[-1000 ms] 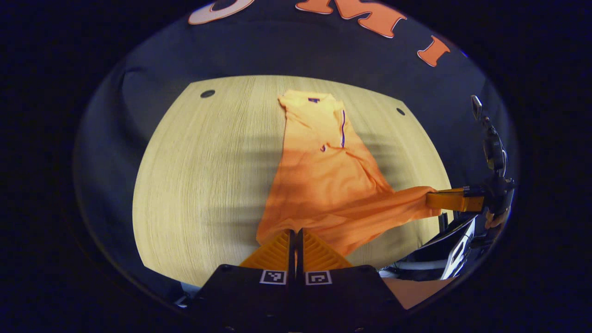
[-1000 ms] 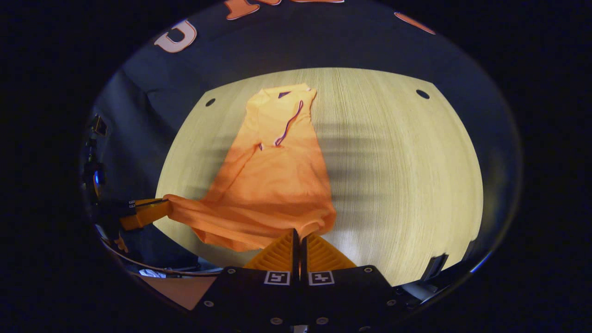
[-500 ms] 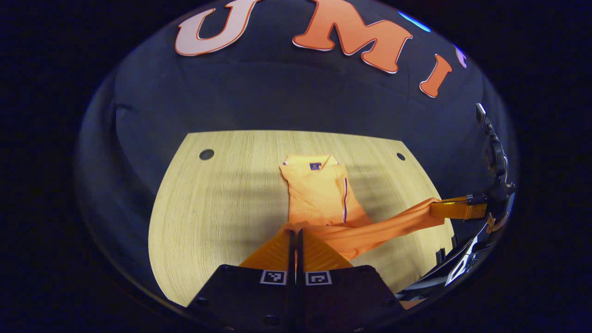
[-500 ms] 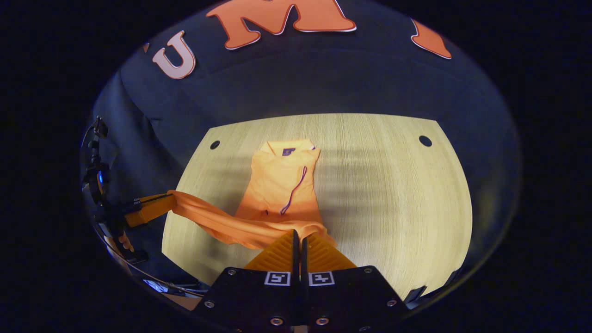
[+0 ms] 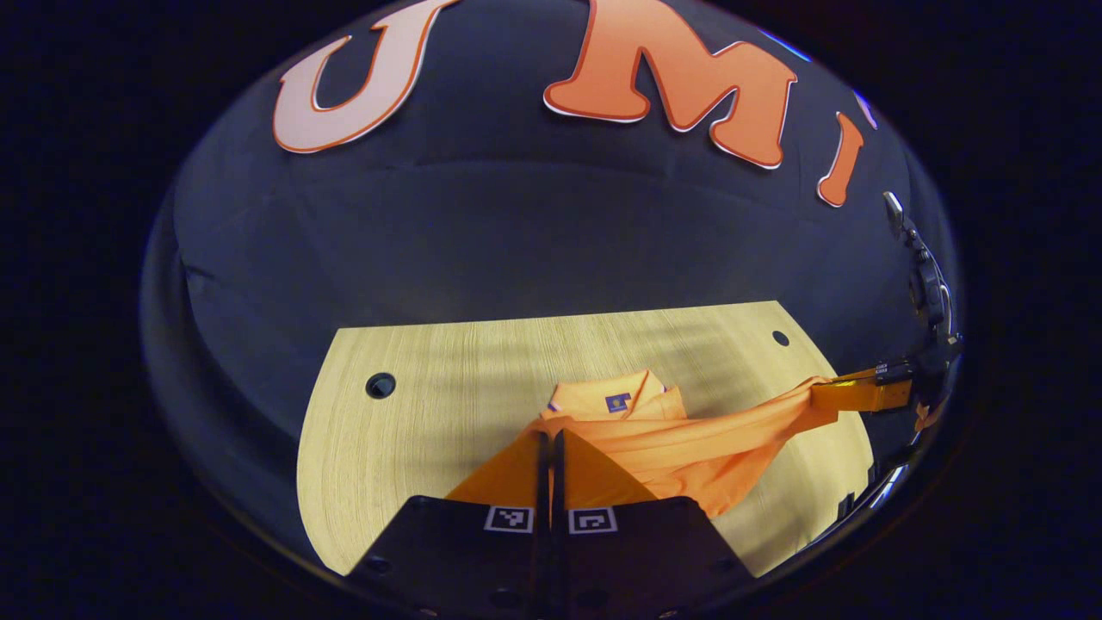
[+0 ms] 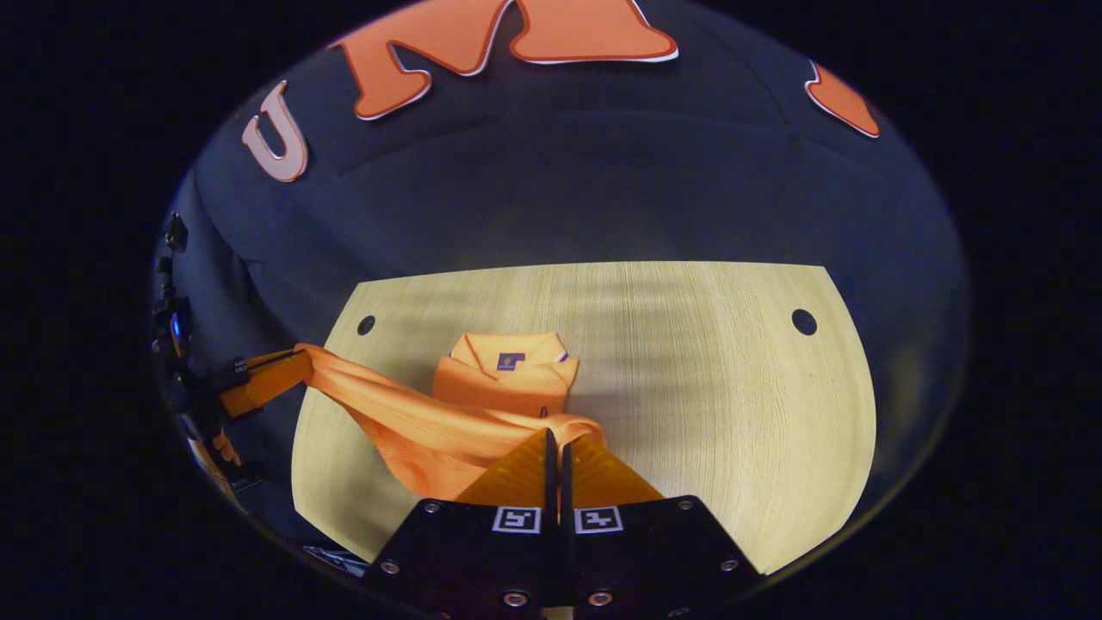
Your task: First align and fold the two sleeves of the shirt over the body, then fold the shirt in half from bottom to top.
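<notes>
Both tongs point(image 5: 548, 435) point(image 6: 555, 435) clamped on shirt hem point(image 5: 689, 430)

The shirt point(image 6: 504, 392) is held lifted above the worktop point(image 6: 715, 379), its hem clamped by the right gripper point(image 6: 554, 441) and, towards the left edge, by the left gripper point(image 6: 297, 366); the collar lies flat.

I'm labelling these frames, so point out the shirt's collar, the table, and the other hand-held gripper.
collar point(image 6: 508, 349): right gripper view, its back edge.
table point(image 6: 706, 370): right gripper view, bare wood.
left hand-held gripper point(image 6: 297, 366): right gripper view, fingertips on the shirt point(image 6: 413, 422) hem.
</notes>
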The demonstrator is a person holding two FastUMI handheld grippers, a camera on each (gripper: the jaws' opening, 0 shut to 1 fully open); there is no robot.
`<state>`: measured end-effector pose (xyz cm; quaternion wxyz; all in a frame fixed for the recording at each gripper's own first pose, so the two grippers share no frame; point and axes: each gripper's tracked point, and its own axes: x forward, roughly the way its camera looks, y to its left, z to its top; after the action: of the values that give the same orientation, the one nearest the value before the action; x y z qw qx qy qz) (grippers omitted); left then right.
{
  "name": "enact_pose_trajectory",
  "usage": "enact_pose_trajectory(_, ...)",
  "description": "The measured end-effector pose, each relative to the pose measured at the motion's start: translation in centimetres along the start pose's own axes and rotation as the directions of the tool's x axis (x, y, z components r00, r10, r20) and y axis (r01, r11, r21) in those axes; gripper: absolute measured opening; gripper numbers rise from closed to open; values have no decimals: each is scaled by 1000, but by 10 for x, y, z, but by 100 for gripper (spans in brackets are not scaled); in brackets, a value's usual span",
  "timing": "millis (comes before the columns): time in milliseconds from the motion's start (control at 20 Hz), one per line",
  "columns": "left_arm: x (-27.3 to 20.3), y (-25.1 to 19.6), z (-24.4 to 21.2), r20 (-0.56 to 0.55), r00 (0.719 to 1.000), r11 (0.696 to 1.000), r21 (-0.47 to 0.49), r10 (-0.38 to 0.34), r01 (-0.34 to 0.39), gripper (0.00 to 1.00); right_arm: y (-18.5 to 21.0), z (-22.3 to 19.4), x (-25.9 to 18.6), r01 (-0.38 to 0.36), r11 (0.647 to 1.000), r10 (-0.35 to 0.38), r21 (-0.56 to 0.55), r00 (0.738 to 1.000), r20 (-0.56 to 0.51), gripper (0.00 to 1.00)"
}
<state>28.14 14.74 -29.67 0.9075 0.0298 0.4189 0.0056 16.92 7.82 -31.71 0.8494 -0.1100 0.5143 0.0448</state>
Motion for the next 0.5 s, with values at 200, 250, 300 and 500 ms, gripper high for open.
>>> enact_pose_trajectory(200, 73, 13, -16, -71, 997, 1000, 22, 23, -22, 0, -13, 12, 63, 23, 1000, -23, 18, 1000, -16, 0)
enact_pose_trajectory(250, 88, 18, -26, -98, 995, 999, 15, 33, -32, 0, -18, 10, 82, 34, 999, -33, 15, 999, -30, 0)
enact_pose_trajectory(300, 102, 18, -35, -128, 991, 999, 6, 35, -35, 1, -19, 4, 98, 33, 999, -32, 27, 998, -58, 0)
enact_pose_trajectory(500, 152, 25, -72, -208, 977, 997, -40, 56, -66, 0, -26, -1, 147, 49, 998, -44, 48, 995, -87, 0)
